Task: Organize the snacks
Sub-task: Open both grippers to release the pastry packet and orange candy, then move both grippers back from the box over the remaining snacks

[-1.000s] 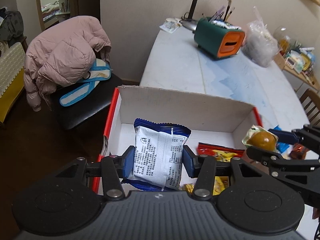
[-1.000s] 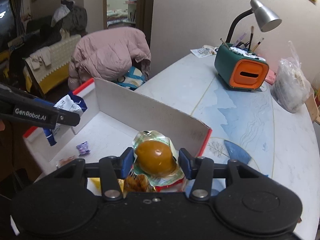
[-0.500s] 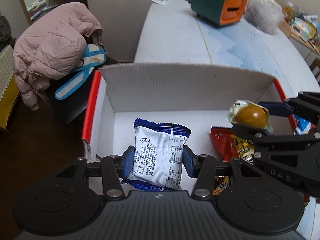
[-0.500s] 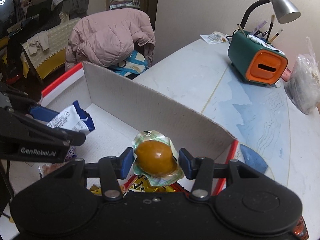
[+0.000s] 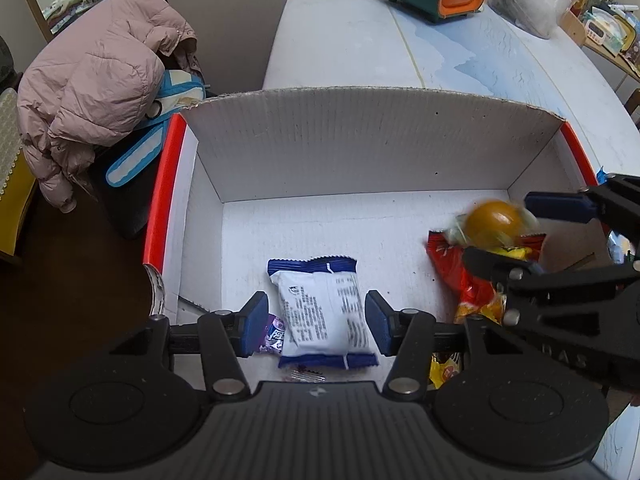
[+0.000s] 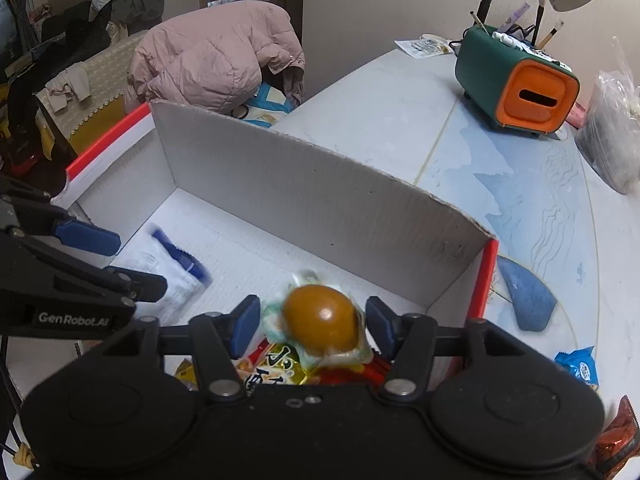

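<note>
Here, 2 handheld grippers hang over an open cardboard box [image 5: 360, 148] with white inner walls and red outer edges, resting on a pale table [image 5: 360, 40].

In the left wrist view, the left gripper [image 5: 316, 322] is at 6 o'clock, its 2 blue pads spread apart. The blue-and-white snack packet [image 5: 322, 312] sits between them with a gap on each side, so neither pad touches it. Its long axis runs from 6 to 12 o'clock, along the fingers, with the printed white back facing up and a blue crimped end toward the far wall. A small purple candy [image 5: 274, 330] lies just beside its 9 o'clock edge, by the left pad.

In the right wrist view, the right gripper [image 6: 312, 322] is also parted. The brown egg in a clear wrapper [image 6: 320, 318] sits between the pads, blurred, with space on both sides. Its long axis lies roughly 9 to 3 o'clock. Under it, at 6 o'clock, is a red-and-yellow snack bag [image 6: 280, 364].

Farther off at 1 o'clock stands a green-and-orange desk organizer [image 6: 516, 84].
</note>
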